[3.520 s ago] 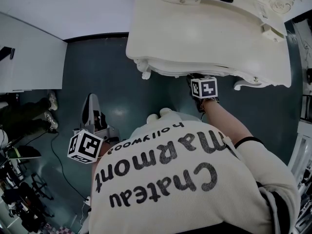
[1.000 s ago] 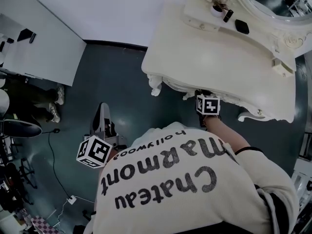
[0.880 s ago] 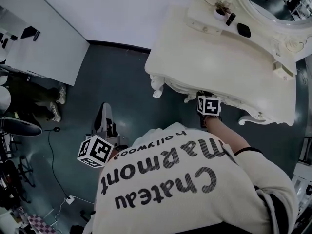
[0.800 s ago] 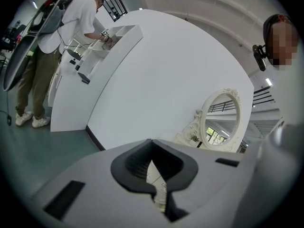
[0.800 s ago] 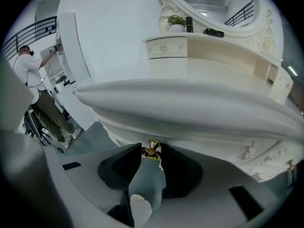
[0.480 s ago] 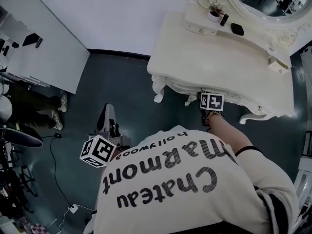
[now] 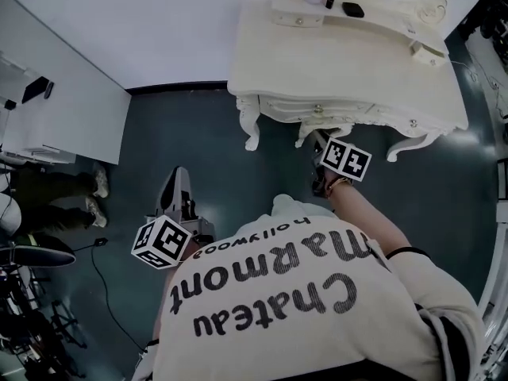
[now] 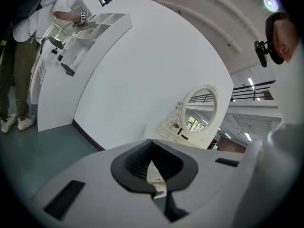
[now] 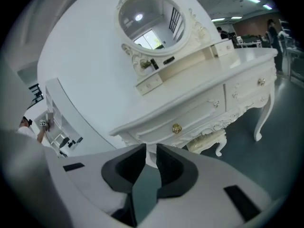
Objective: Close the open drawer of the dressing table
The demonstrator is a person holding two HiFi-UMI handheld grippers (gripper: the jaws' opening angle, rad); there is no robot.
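The left gripper, at 8 o'clock in the head view, has its jaws together on nothing. The right gripper, jaws closing and empty, is near the dressing table at 12 o'clock. The table's length runs 9 to 3, and its drawer faces 6, seemingly flush.

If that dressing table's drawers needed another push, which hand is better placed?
Right. The right gripper, its jaws closing on nothing, faces the dressing table's drawer fronts, which look shut. The left gripper hangs off to the side over the floor, farther from the table.
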